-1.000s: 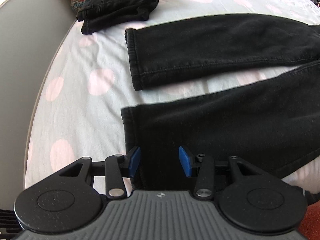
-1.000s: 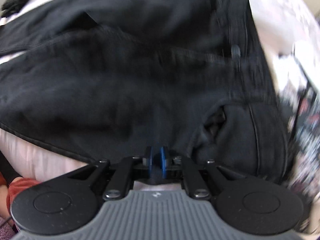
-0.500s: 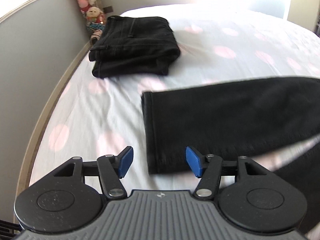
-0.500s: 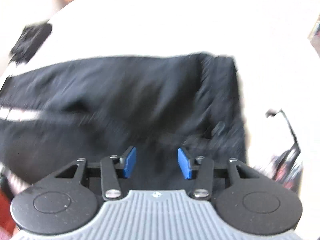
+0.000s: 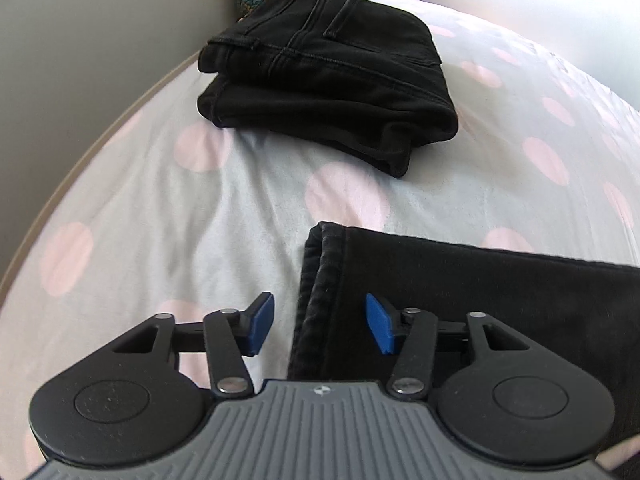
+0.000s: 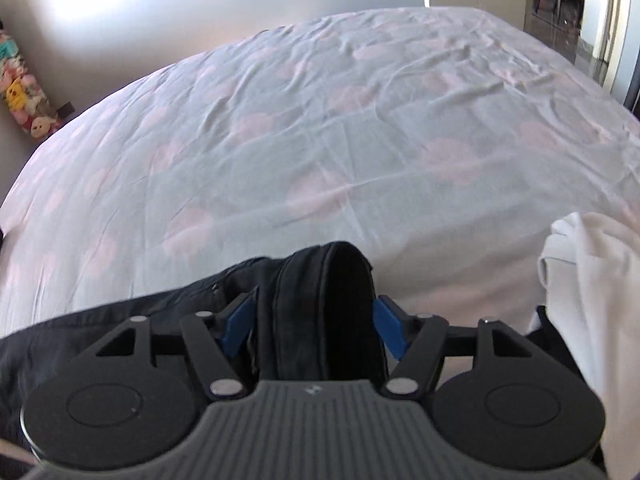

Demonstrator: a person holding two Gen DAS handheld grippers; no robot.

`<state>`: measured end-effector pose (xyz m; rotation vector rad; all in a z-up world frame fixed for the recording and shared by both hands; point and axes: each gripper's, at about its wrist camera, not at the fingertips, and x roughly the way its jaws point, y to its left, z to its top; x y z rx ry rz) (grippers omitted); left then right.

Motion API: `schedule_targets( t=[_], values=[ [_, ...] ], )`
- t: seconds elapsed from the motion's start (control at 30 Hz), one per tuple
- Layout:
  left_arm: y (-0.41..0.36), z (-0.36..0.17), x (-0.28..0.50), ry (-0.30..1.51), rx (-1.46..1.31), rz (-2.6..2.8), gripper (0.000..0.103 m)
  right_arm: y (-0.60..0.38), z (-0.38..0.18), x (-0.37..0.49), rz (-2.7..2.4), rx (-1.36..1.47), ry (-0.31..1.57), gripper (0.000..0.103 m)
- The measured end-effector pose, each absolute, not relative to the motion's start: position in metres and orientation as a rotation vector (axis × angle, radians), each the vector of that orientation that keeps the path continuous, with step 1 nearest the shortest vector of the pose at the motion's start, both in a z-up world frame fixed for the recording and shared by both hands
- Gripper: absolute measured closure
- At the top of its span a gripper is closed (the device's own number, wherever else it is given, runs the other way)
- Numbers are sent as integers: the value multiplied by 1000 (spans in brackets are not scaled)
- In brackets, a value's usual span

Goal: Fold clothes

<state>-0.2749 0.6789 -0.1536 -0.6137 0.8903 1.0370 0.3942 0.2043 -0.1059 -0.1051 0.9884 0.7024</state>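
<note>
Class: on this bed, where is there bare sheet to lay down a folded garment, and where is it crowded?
Free: the pale pink-spotted bed sheet beyond the bunched black trousers and left of the white garment; also a strip between the folded black jeans and the black trouser-leg hem. Crowded: the wall corner holding those jeans.

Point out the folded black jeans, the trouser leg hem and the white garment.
folded black jeans point(image 5: 328, 76), left wrist view, top layer near the pocket.
trouser leg hem point(image 5: 316, 280), left wrist view, stitched cuff edge.
white garment point(image 6: 592, 280), right wrist view, bunched fabric.

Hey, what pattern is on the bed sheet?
Pale blue bed sheet with large pink polka dots, clearest in the left wrist view.
</note>
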Motion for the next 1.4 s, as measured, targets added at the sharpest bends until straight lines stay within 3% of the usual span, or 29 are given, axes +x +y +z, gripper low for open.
schedule_targets(
  t=[0.07, 0.13, 0.17, 0.2, 0.23, 0.5, 0.67, 0.97, 1.03, 1.07, 1.13, 1.2, 1.33, 1.37, 1.4],
  values=[
    [680, -158, -271, 890, -615, 1033, 59, 208, -114, 405, 714, -46, 1007, 40],
    [679, -161, -265, 895, -604, 1048, 63, 211, -120, 414, 732, 15, 1028, 65],
    [678, -162, -262, 898, -594, 1062, 68, 212, -121, 414, 738, 33, 1032, 65],
    [677, -162, -260, 896, -583, 1071, 79, 214, -120, 413, 735, 37, 1022, 76],
    [674, -162, -258, 894, -575, 1073, 84, 216, -119, 411, 729, 36, 1003, 94],
    [662, -121, -251, 771, -421, 1238, 96, 232, -63, 398, 684, -14, 733, 96],
    [676, -113, -247, 802, -375, 1252, 96, 254, -72, 412, 653, -79, 716, 96],
    [686, -164, -250, 993, -480, 1120, 96, 275, -131, 431, 595, -226, 847, 93],
    [683, -157, -261, 964, -509, 1102, 92, 277, -129, 428, 589, -256, 838, 87],
    [679, -154, -266, 959, -528, 1087, 82, 278, -127, 426, 586, -273, 828, 83],
    [671, -149, -275, 951, -550, 1044, 66, 274, -117, 418, 585, -290, 794, 63],
    [661, -148, -280, 962, -590, 1002, 53, 266, -105, 406, 602, -277, 778, 60],
    [647, -150, -288, 927, -678, 1005, 46, 252, -89, 373, 665, -248, 806, 60],
    [644, -149, -291, 905, -691, 1021, 49, 248, -86, 362, 688, -245, 814, 60],
    [642, -147, -293, 886, -695, 1035, 62, 245, -85, 349, 717, -244, 824, 60]
  ],
)
